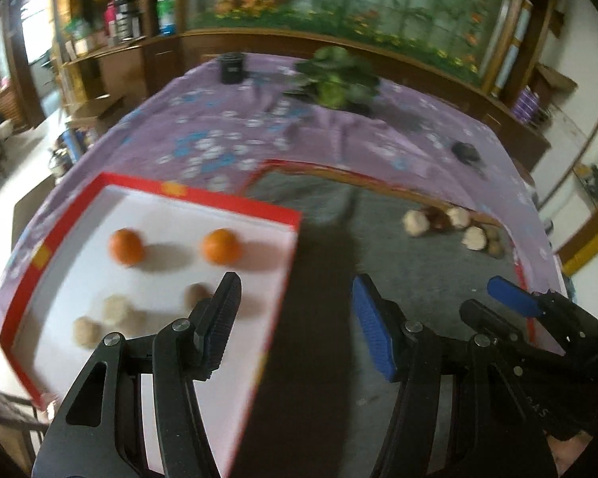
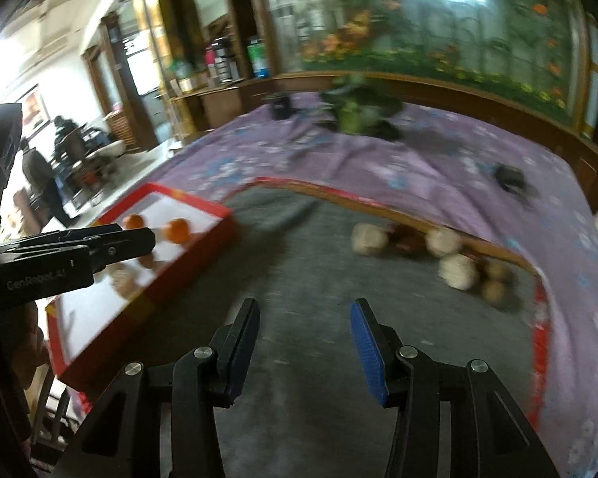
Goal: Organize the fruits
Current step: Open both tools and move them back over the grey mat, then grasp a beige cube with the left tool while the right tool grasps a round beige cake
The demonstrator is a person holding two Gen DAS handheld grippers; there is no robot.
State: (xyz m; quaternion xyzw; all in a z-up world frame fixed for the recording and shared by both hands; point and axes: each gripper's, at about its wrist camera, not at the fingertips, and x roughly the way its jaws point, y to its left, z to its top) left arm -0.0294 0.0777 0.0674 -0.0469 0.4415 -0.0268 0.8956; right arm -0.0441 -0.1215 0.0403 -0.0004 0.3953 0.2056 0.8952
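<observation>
A red-rimmed white box [image 1: 79, 263] holds two oranges [image 1: 126, 246] [image 1: 220, 245] and three small tan fruits [image 1: 115, 307]. My left gripper [image 1: 295, 298] is open and empty, held over the box's right edge. A pile of tan and dark brown fruits [image 1: 454, 227] lies at the far right of the grey tray [image 1: 378, 358]. In the right wrist view my right gripper [image 2: 303, 320] is open and empty above the grey tray [image 2: 307, 263], with the fruit pile [image 2: 450, 255] ahead to the right and the box [image 2: 203, 235] to the left. The views are blurred.
A purple flowered cloth [image 1: 227, 135] covers the table. A potted green plant [image 1: 339, 75] and a black cup [image 1: 232, 67] stand at the back. A small dark object [image 1: 466, 151] lies back right. Wooden shelves and a mural stand behind.
</observation>
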